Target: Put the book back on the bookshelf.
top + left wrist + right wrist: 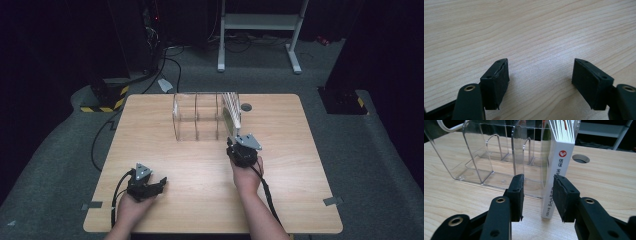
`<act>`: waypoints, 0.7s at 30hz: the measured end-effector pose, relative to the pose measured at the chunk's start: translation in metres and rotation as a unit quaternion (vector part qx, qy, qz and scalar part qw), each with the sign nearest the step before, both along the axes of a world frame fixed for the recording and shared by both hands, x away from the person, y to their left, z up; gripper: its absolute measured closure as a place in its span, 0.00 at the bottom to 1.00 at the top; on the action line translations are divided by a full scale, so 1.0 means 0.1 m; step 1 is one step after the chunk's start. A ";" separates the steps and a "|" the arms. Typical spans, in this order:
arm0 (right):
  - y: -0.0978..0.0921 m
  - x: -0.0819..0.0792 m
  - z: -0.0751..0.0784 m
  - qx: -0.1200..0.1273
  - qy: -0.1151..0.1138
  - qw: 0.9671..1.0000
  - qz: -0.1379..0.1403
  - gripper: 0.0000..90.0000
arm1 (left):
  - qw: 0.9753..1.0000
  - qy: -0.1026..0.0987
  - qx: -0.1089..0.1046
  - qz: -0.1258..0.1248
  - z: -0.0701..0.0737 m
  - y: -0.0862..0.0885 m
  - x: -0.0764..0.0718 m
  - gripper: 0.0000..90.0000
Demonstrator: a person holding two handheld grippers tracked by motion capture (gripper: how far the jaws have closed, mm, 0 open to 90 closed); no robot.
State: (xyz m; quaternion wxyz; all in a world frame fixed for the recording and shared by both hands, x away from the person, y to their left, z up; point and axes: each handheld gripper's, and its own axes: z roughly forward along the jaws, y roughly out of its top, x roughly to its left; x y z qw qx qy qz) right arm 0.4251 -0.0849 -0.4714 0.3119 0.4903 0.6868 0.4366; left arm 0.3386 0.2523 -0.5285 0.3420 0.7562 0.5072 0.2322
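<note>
A clear acrylic rack [197, 117] [489, 157] with several upright compartments stands at the table's back middle. A row of thin white books [232, 110] leans in its right end. The nearest white book [560, 160] shows red and black print on its spine. My right gripper [234, 141] [538, 178] is open, right at the rack's front right corner. Its left jaw stands before the clear wall and its right jaw overlaps the book's spine, without a squeeze. My left gripper [161, 183] [540, 62] rests open low over bare wood at the front left, holding nothing.
The wooden table [295, 200] has a round cable hole [246, 107] [580, 158] just right of the rack. Behind the table stand a white metal frame [260, 22] and a yellow-and-black striped base [107, 100] on grey carpet. Cables trail at the left.
</note>
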 end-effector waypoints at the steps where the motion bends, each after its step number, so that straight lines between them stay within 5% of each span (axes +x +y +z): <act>1: 0.00 -0.01 0.01 0.004 0.001 1.000 0.000 0.67 | 1.000 0.000 0.000 0.000 0.00 0.00 0.00 0.33; 21: -0.18 -0.31 -0.01 0.001 0.016 0.995 0.098 0.27 | 1.000 0.000 0.000 0.001 0.00 0.00 0.00 0.33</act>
